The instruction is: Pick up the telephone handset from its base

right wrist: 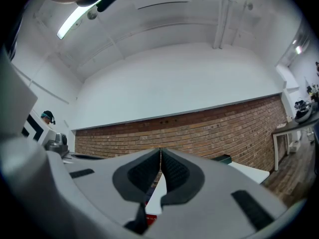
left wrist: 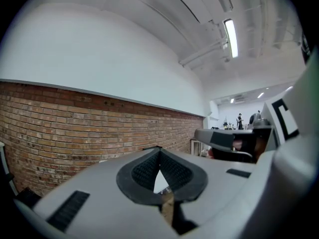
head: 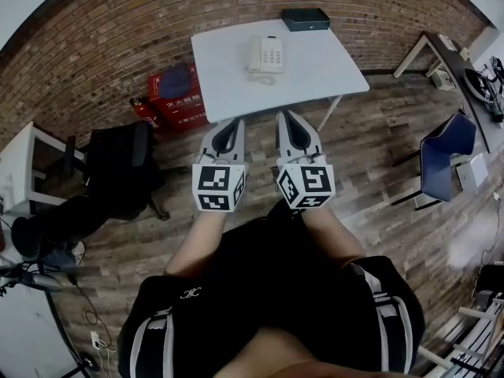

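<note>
A white telephone [head: 266, 55] with its handset on the base sits on a white table [head: 323, 65] ahead of me in the head view. My left gripper [head: 239, 121] and right gripper [head: 283, 116] are held side by side over the wooden floor, short of the table's near edge, both pointing toward it. Both are shut with nothing between the jaws. In the left gripper view the left gripper [left wrist: 159, 151] has its tips touching against a brick wall. In the right gripper view the right gripper [right wrist: 160, 152] is likewise shut, with a strip of the table [right wrist: 249, 172] showing past it.
A dark box [head: 305, 19] lies at the table's far edge. A red box [head: 175, 93] and a fire extinguisher [head: 144, 110] stand left of the table. A black chair [head: 118, 168] is at my left, a blue chair [head: 447, 156] and a desk [head: 465, 77] at my right.
</note>
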